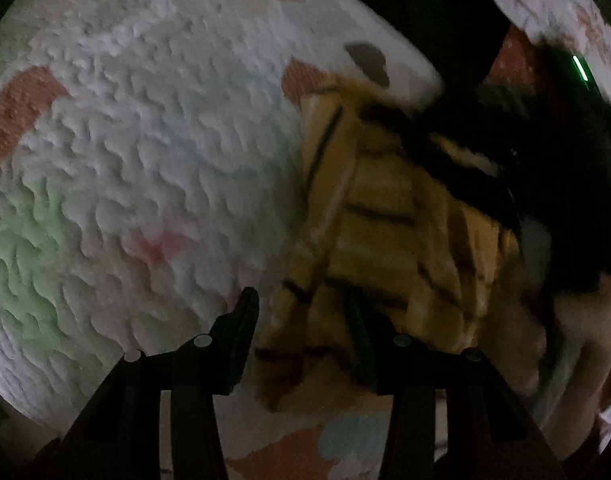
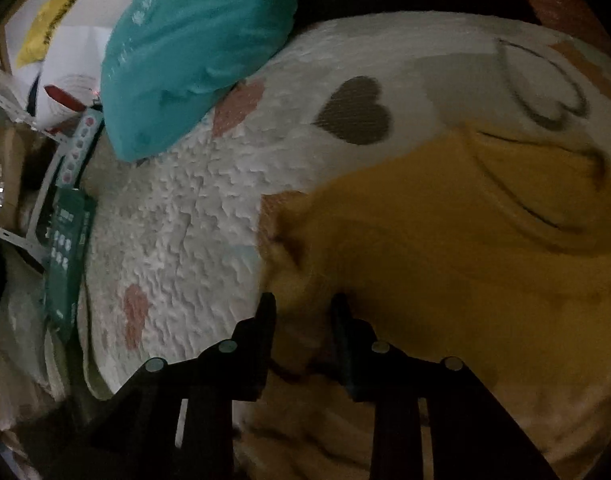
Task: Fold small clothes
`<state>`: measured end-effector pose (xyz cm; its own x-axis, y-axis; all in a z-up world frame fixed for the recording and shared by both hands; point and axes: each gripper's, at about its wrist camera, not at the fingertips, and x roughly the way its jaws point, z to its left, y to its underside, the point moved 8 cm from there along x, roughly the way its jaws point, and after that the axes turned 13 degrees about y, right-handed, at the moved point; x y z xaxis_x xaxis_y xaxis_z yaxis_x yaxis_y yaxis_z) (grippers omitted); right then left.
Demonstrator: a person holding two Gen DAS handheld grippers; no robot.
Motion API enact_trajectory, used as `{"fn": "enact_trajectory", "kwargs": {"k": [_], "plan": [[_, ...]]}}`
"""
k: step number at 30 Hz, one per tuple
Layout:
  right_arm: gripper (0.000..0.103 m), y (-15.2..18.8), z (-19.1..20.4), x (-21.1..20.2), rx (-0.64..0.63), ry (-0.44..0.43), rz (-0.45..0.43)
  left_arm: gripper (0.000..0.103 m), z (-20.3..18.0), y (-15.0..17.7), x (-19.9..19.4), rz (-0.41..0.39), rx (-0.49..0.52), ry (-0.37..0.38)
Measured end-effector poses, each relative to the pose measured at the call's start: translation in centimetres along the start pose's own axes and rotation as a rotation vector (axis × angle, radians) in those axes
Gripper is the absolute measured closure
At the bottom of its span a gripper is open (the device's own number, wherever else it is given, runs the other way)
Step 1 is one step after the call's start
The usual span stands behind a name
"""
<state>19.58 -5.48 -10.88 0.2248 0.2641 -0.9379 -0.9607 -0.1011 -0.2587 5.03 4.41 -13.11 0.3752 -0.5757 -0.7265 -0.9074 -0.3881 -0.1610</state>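
My left tongs [image 1: 305, 320] and right tongs [image 2: 303, 312] gape, released, around the yellow garment [image 2: 445, 248] on the quilt [image 2: 209, 208]; folding seems barely begun.

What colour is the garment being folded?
Mustard yellow garment; thin dark stripes show in the left wrist view. Clearest in right wrist view.
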Motion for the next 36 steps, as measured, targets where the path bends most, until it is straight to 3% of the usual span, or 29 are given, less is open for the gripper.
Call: {"fn": "enact_trajectory", "kwargs": {"k": [6, 8, 9, 11, 13, 15, 20, 22, 24, 25, 28, 30, 32, 36], "plan": [[0.066, -1.3, 1.0, 1.7, 0.021, 0.029, 0.015, 0.058, 0.2, 1.4, 0.3, 0.063, 0.041, -0.037], [0.066, -1.4, 0.7, 0.9, 0.032, 0.004, 0.013, 0.07, 0.2, 1.8, 0.4, 0.077, 0.085, -0.082], [0.066, -1.3, 0.4, 0.2, 0.035, -0.013, 0.01, 0.093, 0.0, 2.0, 0.6, 0.084, 0.097, -0.1], [0.065, -1.4, -0.9, -1.9, 0.039, -0.039, -0.019, 0.097, 0.3, 2.0, 0.6, 0.088, 0.098, -0.128], [0.059, -1.4, -4.1, -4.0, 0.047, 0.004, -0.067, 0.103, 0.9, 1.8, 0.5, 0.083, 0.077, -0.148], [0.057, -1.0, -8.0, -5.3, 0.071, 0.062, -0.087, 0.103, 1.8, 1.6, 0.1, 0.064, 0.083, -0.218], [0.057, 1.5, -20.3, -6.1, 0.199, 0.215, -0.031, 0.103, 1.6, 1.5, 0.3, 0.062, 0.071, -0.217], [0.069, 1.8, -24.4, -6.9, 0.237, 0.266, -0.045, 0.103, 1.2, 1.5, 0.5, 0.064, 0.082, -0.232], [0.066, 1.8, -27.8, -8.1, 0.293, 0.381, -0.074, 0.103, 1.2, 0.7, 1.0, 0.068, 0.09, -0.246], [0.065, 1.7, -28.9, -8.7, 0.333, 0.379, -0.092, 0.103, 1.0, 0.7, 1.2, 0.069, 0.09, -0.248], [0.063, 1.9, -30.8, -10.6, 0.426, 0.392, -0.137, 0.103, 0.7, 0.5, 1.4, 0.071, 0.084, -0.249], [0.055, 2.5, -31.4, -11.8, 0.413, 0.453, -0.156, 0.103, 0.7, 0.2, 1.6, 0.07, 0.062, -0.232], [0.053, 3.4, -31.6, -12.6, 0.409, 0.477, -0.155, 0.103, 1.2, -0.1, 1.1, 0.061, 0.026, -0.202], [0.053, 5.3, -28.5, -14.2, 0.382, 0.366, -0.155, 0.102, 2.4, -0.7, -0.3, 0.02, -0.044, -0.163]]}}
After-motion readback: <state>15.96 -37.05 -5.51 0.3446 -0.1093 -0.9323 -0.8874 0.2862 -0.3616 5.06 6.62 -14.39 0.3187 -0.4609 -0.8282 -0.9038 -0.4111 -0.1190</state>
